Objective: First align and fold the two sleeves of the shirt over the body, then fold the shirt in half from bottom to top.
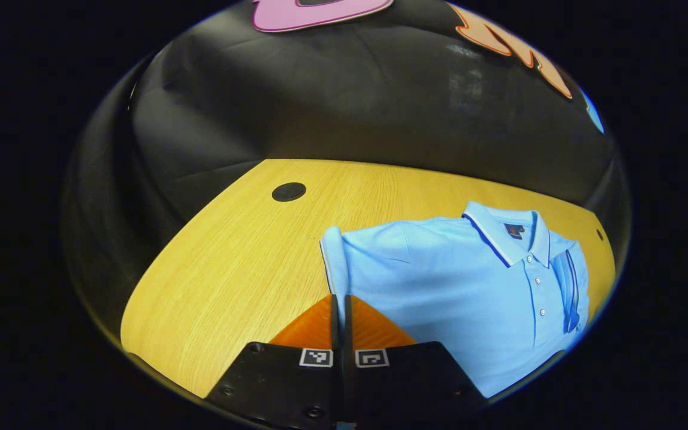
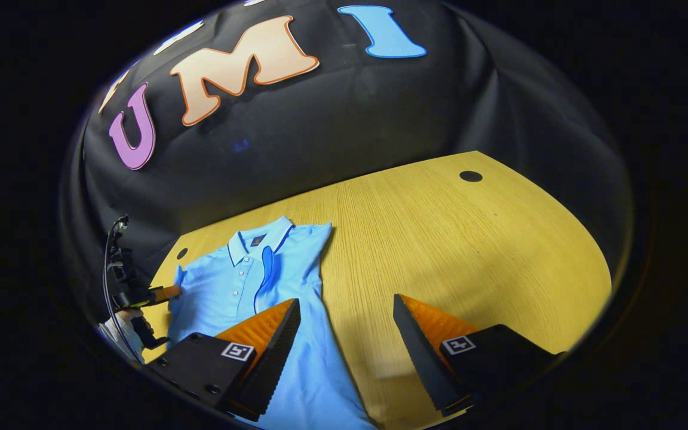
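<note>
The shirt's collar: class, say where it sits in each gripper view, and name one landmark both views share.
Left gripper view: the collar sits right of centre, at the far end of the shirt.
Right gripper view: the collar sits left of centre, above the left gripper.
Shared landmark: the button placket below the collar.

No word or number can be read: the shirt's (image 1: 469,280) neck tag (image 1: 515,230) is too small, and the grippers carry only square black-and-white marker tags (image 2: 237,351).
</note>
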Available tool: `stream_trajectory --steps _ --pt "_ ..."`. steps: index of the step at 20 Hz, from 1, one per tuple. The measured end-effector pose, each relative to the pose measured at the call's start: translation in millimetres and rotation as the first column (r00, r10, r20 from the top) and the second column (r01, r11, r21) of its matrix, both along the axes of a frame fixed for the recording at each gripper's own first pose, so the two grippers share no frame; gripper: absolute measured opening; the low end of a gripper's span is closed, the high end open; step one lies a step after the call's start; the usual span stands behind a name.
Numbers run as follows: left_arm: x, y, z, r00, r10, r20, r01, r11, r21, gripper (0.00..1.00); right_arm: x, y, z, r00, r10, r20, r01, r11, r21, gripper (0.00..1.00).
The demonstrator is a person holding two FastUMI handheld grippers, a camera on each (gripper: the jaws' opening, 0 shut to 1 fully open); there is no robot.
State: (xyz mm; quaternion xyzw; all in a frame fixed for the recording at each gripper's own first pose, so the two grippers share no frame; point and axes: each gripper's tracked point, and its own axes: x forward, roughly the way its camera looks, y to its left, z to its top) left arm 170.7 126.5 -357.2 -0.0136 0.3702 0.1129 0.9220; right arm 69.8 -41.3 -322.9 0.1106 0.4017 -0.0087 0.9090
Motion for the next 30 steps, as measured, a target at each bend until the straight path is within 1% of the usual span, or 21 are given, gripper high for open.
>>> stream_trajectory --steps 1,2,3,4,8,10,11,12,15,16,17,18,19,20,21,23,25,28,29,30 --pt "0.2 -6.4 7.0 1.000 -0.004 0.008 0.004 1.000 -0.002 0.00 -0.9 -3.7 2.8 1.000 -0.006 0.004 0.006 1.000 -0.001 0.98" --pt "6.3 -16.2 10.4 1.000 -0.010 0.028 0.010 1.000 -0.013 0.00 -2.2 -7.4 4.5 1.000 -0.014 0.009 0.014 1.000 -0.001 0.93" --pt "10.9 -26.6 16.8 0.999 -0.015 0.050 0.017 1.000 -0.026 0.00 -2.4 -9.6 6.1 1.000 -0.021 0.010 0.021 1.000 0.002 0.93" --pt "14.8 -35.9 23.7 0.997 -0.027 0.070 0.029 0.999 -0.038 0.00 -4.4 -11.4 8.0 1.000 -0.029 0.012 0.029 1.000 0.007 0.98" --pt "21.3 -79.4 37.8 0.991 -0.085 0.104 0.093 0.993 -0.078 0.00 -5.7 -15.1 9.8 0.999 -0.033 0.023 0.033 0.999 0.001 0.98" --pt "22.4 -102.0 37.4 0.988 -0.110 0.107 0.121 0.987 -0.104 0.00 -6.5 -12.9 5.3 0.999 -0.028 0.019 0.028 1.000 -0.002 0.98" --pt "22.9 -112.2 35.1 0.987 -0.125 0.103 0.137 0.985 -0.109 0.00 -6.2 -11.8 3.9 1.000 -0.028 0.015 0.028 1.000 -0.002 0.93" --pt "22.5 -123.4 30.5 0.985 -0.145 0.095 0.156 0.982 -0.111 0.00 -5.9 -10.1 1.9 0.999 -0.030 0.013 0.030 1.000 0.001 0.98" --pt "20.7 -147.0 18.3 0.977 -0.201 0.074 0.207 0.973 -0.102 0.00 -2.0 -4.5 -0.1 0.999 -0.039 0.008 0.039 0.999 0.017 0.98" --pt "21.2 -160.6 16.9 0.968 -0.235 0.085 0.245 0.959 -0.140 0.00 -2.4 -2.8 -1.0 0.999 -0.042 0.004 0.042 0.999 0.021 0.98" --pt "18.8 -172.7 19.5 0.960 -0.261 0.096 0.275 0.943 -0.187 0.04 -1.2 -1.6 -1.8 0.999 -0.046 0.000 0.046 0.999 0.023 0.98" --pt "17.2 -182.6 20.0 0.952 -0.285 0.110 0.303 0.926 -0.225 0.09 -1.1 -1.1 -2.0 0.999 -0.049 0.000 0.049 0.999 0.023 0.98" --pt "13.4 -178.5 33.0 0.950 -0.289 0.122 0.309 0.927 -0.213 0.37 1.2 -0.4 -0.4 0.999 -0.054 0.007 0.053 0.998 0.022 0.98" --pt "20.7 -174.1 31.5 0.944 -0.297 0.145 0.321 0.928 -0.190 0.65 2.9 1.1 1.5 0.998 -0.056 0.018 0.056 0.998 0.021 0.98" --pt "18.1 -170.3 39.5 0.940 -0.300 0.161 0.326 0.930 -0.172 0.93 3.7 2.3 4.2 0.998 -0.057 0.030 0.057 0.998 0.018 0.98" --pt "11.2 -161.9 58.0 0.933 -0.300 0.199 0.332 0.931 -0.155 0.97 3.4 3.4 13.3 0.996 -0.053 0.066 0.053 0.999 0.000 0.98" --pt "-1.9 -150.8 74.6 0.928 -0.285 0.241 0.324 0.935 -0.142 0.96 -4.4 3.4 28.7 0.993 -0.040 0.111 0.044 0.999 -0.033 0.98" --pt "-43.7 -130.4 96.2 0.931 -0.256 0.260 0.293 0.949 -0.113 0.96 -28.3 15.5 52.5 0.983 0.048 0.177 -0.034 0.996 -0.082 0.98" --pt "-61.3 -124.5 103.1 0.933 -0.247 0.262 0.281 0.954 -0.102 0.96 -38.3 20.3 54.2 0.981 0.074 0.178 -0.057 0.994 -0.097 0.98" --pt "-81.8 -123.0 110.2 0.928 -0.257 0.270 0.291 0.952 -0.097 0.96 -52.0 25.5 55.8 0.980 0.088 0.180 -0.071 0.992 -0.103 0.98"
